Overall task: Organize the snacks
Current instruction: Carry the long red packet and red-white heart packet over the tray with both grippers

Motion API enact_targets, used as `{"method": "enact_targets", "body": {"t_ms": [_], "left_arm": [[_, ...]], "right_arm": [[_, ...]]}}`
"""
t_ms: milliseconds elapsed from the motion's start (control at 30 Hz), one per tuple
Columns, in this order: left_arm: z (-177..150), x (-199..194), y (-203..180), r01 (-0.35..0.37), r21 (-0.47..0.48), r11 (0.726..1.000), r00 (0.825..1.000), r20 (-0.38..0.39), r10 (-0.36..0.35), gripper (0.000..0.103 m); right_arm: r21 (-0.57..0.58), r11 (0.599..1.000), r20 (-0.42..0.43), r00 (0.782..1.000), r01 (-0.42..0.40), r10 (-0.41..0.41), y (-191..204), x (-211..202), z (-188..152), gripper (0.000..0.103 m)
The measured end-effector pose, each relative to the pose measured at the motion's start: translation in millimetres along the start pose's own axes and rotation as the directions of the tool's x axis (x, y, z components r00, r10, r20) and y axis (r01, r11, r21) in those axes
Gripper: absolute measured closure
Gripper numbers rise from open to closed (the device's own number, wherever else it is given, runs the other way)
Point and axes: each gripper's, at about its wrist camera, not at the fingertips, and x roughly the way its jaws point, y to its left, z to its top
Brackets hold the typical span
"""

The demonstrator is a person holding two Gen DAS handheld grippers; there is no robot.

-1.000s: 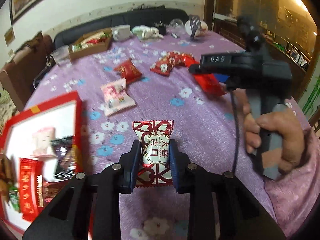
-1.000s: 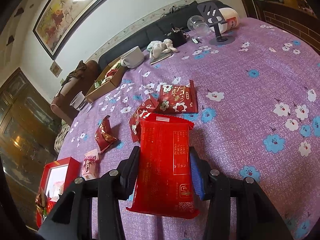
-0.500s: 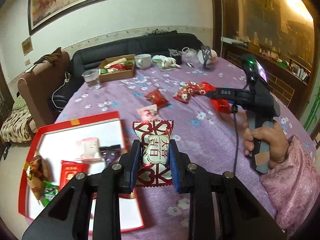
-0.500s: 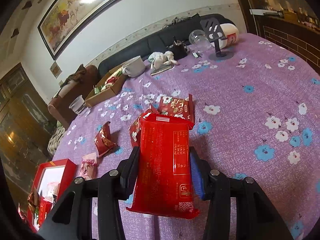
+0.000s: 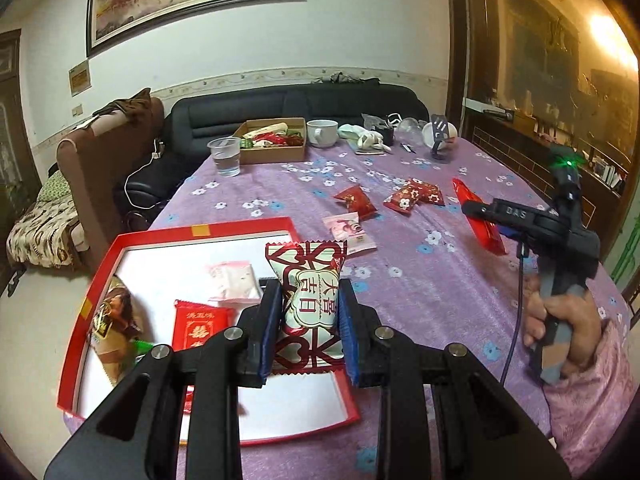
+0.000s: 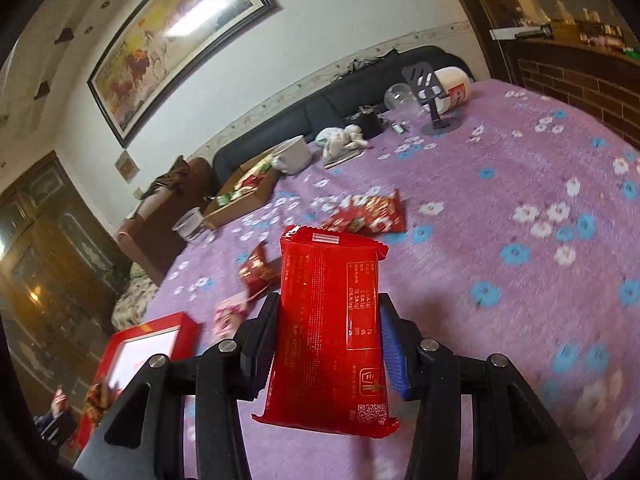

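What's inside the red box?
The red box holds a brown packet, a red packet and a pink-white packet. The left gripper and its candy hide the rest.

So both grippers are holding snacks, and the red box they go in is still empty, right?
Not quite. Both grippers do hold snacks, the left gripper a white and red candy, the right gripper a red packet. But the red box is not empty: the left wrist view shows several snacks inside.
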Motion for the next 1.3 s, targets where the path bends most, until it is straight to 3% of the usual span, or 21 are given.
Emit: {"method": "enact_targets", "body": {"t_ms": [533,1300], "left_arm": [[-14.3,-7.3,24.5,-0.013,-0.062,0.998,1.000,0.004,0.013,0.078],[-24.0,3.9,57.0,-0.036,-0.130,0.991,0.999,-0.025,0.033,0.078]], "right_arm": [[-0.053,0.982,-0.067,0.982,-0.183,0.179,60.1,-12.4,-48.5,0.056],[-0.126,0.958,-0.161,0.958,-0.259,0.238,112.5,5.0,-76.9,0.056]]}}
